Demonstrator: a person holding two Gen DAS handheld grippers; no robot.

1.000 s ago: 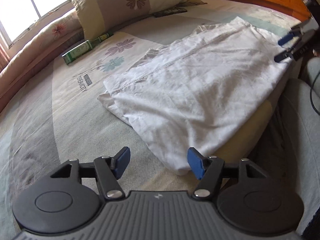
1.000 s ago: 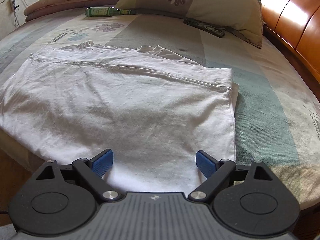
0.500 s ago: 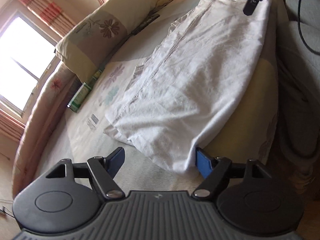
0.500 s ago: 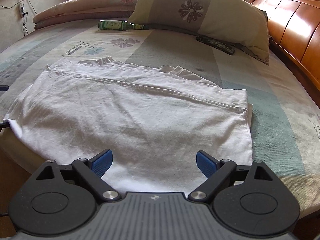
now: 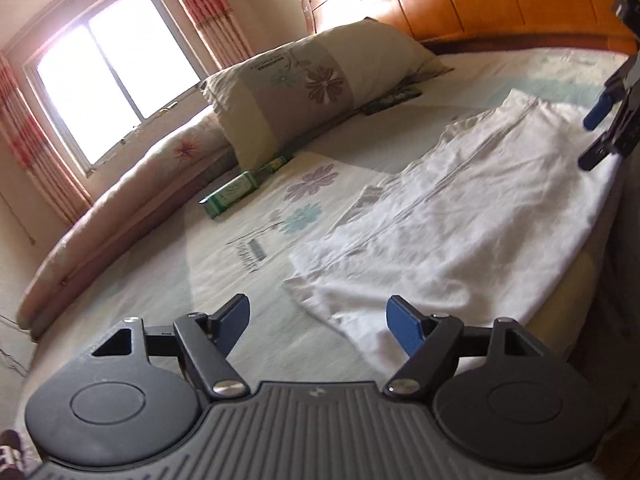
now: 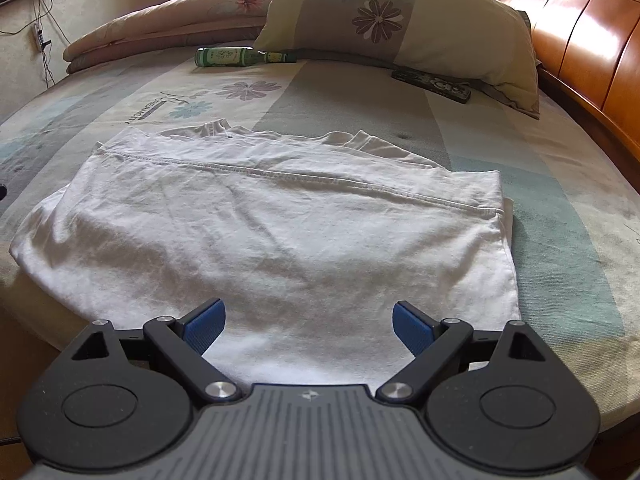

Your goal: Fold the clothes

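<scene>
A white garment (image 6: 280, 232) lies folded in half on the bed, its stitched hem running across the top; in the left wrist view the same garment (image 5: 460, 224) stretches away to the right. My left gripper (image 5: 318, 326) hovers open over the garment's near corner, nothing between its blue pads. My right gripper (image 6: 308, 322) is open just above the garment's front edge, also holding nothing. Seen from the left wrist view, the right gripper (image 5: 600, 136) hangs over the garment's far end.
A floral pillow (image 6: 400, 24) leans at the head of the bed. A green bottle (image 6: 232, 57) and a dark remote (image 6: 432, 84) lie near it. A wooden headboard (image 6: 580, 36) borders the right side, a rolled quilt (image 5: 132, 196) the window side.
The left gripper has swung and tilted, its view now lifted toward the window and headboard. The right gripper has risen and pulled back a little. The garment has not moved.
</scene>
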